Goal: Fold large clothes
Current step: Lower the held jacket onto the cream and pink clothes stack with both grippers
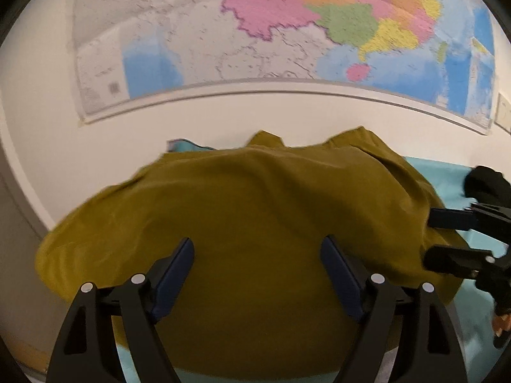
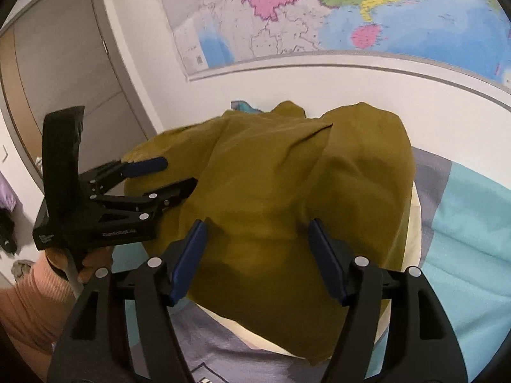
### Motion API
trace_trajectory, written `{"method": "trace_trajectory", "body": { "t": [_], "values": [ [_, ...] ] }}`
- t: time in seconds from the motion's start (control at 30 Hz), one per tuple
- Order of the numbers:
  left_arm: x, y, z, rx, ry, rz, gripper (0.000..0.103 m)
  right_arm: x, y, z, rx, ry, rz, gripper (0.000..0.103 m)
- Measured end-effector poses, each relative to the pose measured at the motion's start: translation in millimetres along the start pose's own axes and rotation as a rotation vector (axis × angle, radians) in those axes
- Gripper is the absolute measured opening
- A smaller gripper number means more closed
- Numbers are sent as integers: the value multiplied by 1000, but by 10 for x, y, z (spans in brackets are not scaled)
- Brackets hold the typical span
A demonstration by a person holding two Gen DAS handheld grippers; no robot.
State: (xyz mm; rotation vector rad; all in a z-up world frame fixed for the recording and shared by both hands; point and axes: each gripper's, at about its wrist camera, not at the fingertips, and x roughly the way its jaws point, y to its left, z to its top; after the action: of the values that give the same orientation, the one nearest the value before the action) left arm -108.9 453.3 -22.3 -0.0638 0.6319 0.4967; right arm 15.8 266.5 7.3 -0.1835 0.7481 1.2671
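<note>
Garment (image 1: 255, 210) on the bed (image 2: 472, 223) — map (image 1: 287, 32) on the wall behind

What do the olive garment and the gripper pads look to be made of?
Olive garment: soft, matte woven or knit cloth, probably cotton; it creases and drapes limply. Pads: blue, smooth, dull, likely rubber or soft plastic, on glossy black hard-plastic fingers.

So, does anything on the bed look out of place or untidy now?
Yes. The olive garment is not flat: it lies bunched and creased, with one flap folded over near the wall. Its near edge hangs over a cream layer. Nothing looks damaged or spilled.
</note>
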Motion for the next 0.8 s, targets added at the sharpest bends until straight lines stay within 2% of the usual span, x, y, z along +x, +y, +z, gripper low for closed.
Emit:
{"method": "trace_trajectory", "body": {
  "t": [0.27, 0.43, 0.67, 0.73, 0.8],
  "values": [
    [-359, -136, -168, -29, -51, 14, 89, -266, 51, -169, -25, -48, -27, 70],
    [-443, -253, -310, -40, -54, 23, 92, -273, 49, -288, -16, -36, -38, 73],
    [-654, -311, -447, -107, -53, 39, 96, -482, 158, -434, -32, -88, -59, 81],
    [-718, -335, -491, -117, -53, 52, 96, -571, 199, -495, -36, -110, -73, 90],
    [-754, -344, -544, -138, -38, 46, 96, -628, 234, -550, -46, -120, -85, 94]
  ]
}}
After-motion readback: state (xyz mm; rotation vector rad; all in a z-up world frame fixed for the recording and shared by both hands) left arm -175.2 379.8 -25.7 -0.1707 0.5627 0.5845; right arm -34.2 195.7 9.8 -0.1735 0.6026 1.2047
